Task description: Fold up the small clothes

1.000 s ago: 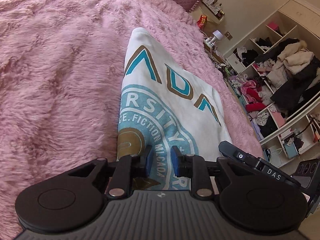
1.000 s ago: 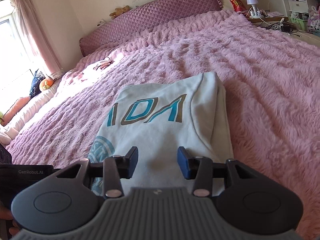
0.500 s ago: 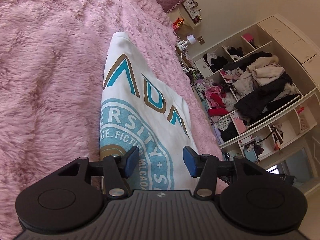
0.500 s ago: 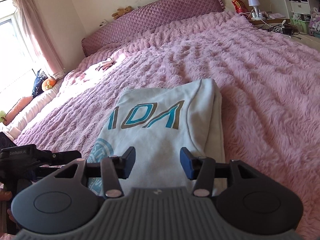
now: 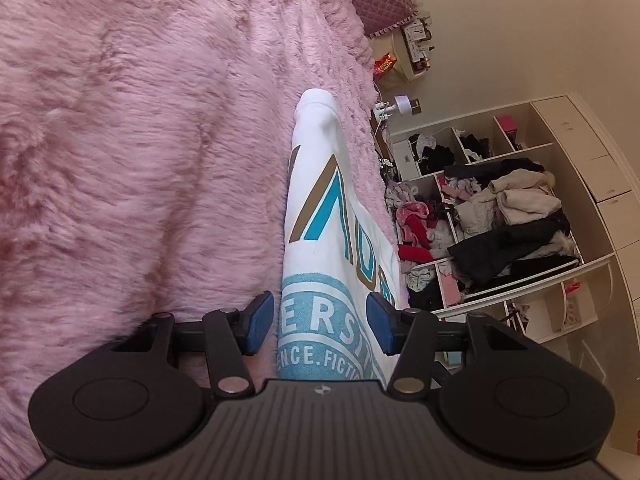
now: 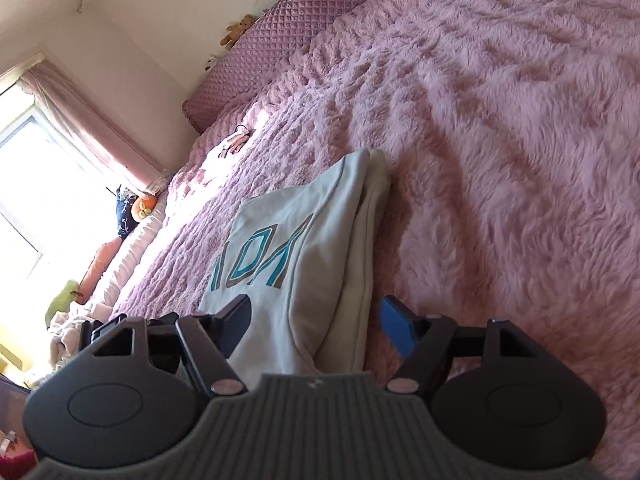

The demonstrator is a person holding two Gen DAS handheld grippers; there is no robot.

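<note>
Since a second ago both my views have rolled and slid along the folded white sweatshirt with the teal and brown lettering, which lay square ahead then and now runs off at a slant. My jaws have just been opening on both sides.

Containers: open white wall shelving beyond the bed, its compartments stuffed with heaped clothes; a dark coat and pale jackets spill across the middle ones. Too jumbled to count.

Count: one sweatshirt, folded in layers, lying on the shaggy pink bedspread. One quilted purple headboard. Two grippers.

Left gripper: blue pads spread apart, the sweatshirt's printed edge showing between them, neither pad pressing on it. Nothing held.

Right gripper: spread wider, straddling the sweatshirt's stacked folded edge, pads clear of the cloth on both sides. Nothing held.
</note>
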